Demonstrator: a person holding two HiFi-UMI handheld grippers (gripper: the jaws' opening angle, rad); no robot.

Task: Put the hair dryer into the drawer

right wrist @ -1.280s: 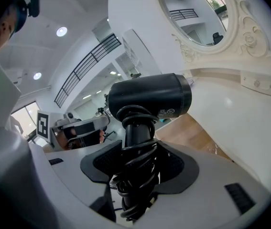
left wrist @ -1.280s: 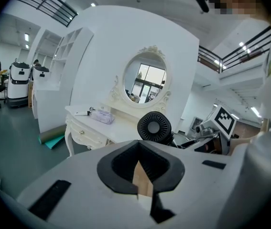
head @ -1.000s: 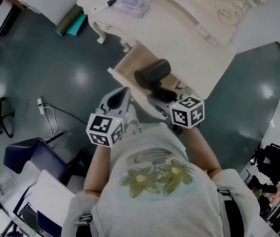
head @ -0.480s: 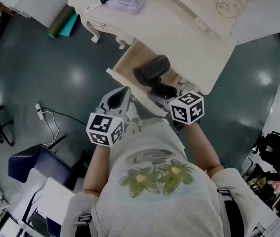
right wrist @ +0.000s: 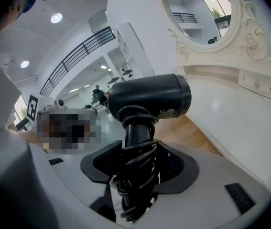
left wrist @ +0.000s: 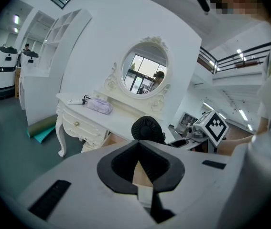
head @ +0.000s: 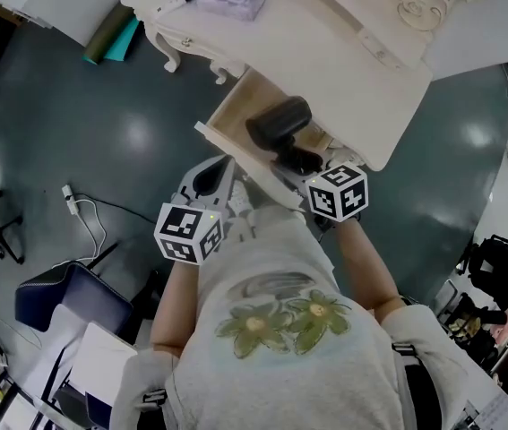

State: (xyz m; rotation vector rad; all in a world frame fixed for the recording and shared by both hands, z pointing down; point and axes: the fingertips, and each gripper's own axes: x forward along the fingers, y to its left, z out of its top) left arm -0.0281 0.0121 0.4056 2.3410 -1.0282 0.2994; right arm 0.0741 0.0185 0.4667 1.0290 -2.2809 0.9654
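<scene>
Right claw (right wrist: 136,166) stays clamped on the hair dryer's (right wrist: 149,98) cord-wrapped handle, nudged slightly deeper over the open drawer (head: 238,107); left claw (left wrist: 139,166) remains closed, empty.

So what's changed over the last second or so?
The right tool has eased the hair dryer slightly farther over the open drawer, toward the vanity. Nothing was taken hold of or let go. The right tool stays clamped on the cord-wrapped handle, and the left tool stays empty beside the drawer.
</scene>
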